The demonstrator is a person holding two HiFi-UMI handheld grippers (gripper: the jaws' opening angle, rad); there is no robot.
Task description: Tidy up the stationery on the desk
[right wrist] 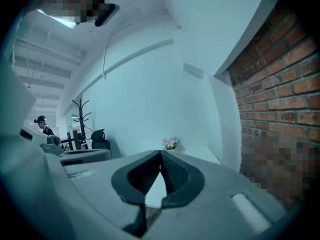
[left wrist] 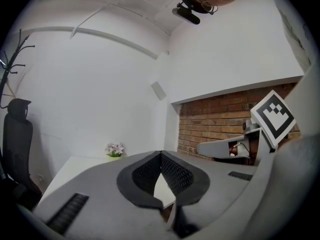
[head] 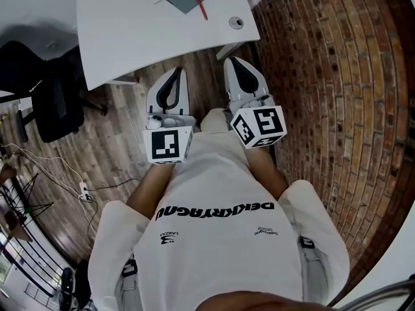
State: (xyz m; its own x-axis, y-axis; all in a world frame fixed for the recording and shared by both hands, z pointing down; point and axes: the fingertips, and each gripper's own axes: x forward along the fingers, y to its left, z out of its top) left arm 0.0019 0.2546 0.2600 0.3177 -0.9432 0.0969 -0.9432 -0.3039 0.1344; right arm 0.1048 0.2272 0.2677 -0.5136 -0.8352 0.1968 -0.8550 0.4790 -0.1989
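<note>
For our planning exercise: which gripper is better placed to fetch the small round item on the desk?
Right. The right gripper points almost straight at the round item; the left gripper sits farther aside. Both shut, empty.

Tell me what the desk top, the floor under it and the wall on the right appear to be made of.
Desk top: smooth white board with a matte look, probably laminate; no grain shows.
Floor: brown wood or wood-look planks, with visible seams and streaky grain.
Wall: rough red brick, laid in courses with paler mortar lines between them.
</note>
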